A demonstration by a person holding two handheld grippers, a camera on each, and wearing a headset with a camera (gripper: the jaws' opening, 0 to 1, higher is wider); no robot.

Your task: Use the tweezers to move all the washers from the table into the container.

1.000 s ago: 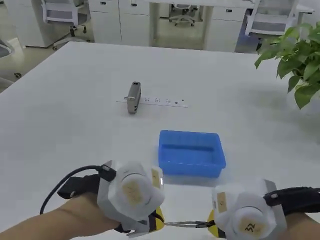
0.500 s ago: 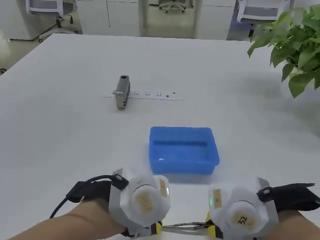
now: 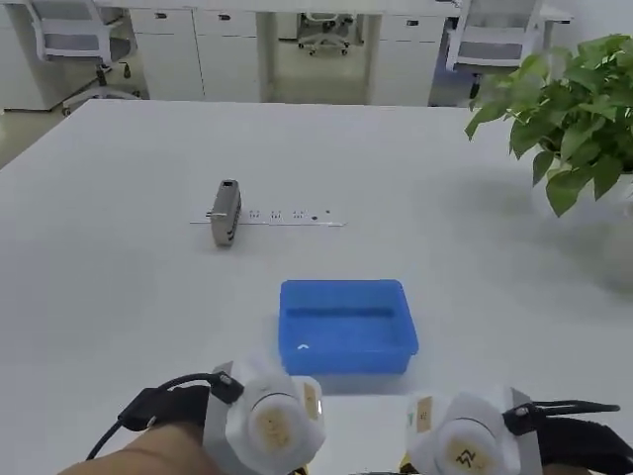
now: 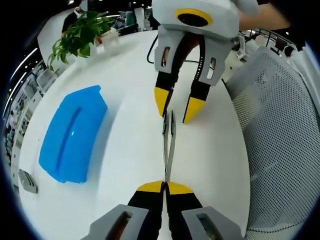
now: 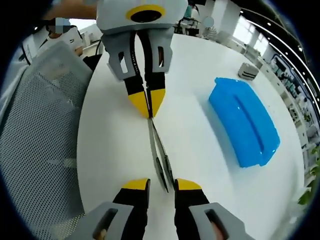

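Left gripper view shows the left tool (image 4: 164,186) clenched on the closed end of the tweezers (image 4: 168,145), thin springy steel, probably slippery, their arms reaching between the right tool (image 4: 175,110)'s spread jaws, beside the blue container (image 4: 70,135); better squeezed mid-arm.

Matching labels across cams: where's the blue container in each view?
Head view: blue container low centre.
Left gripper view: blue container at left, mid-height.
Right gripper view: blue container at right, mid-height.
Shared landmark: grey block, lying apart from the blue container in every view.
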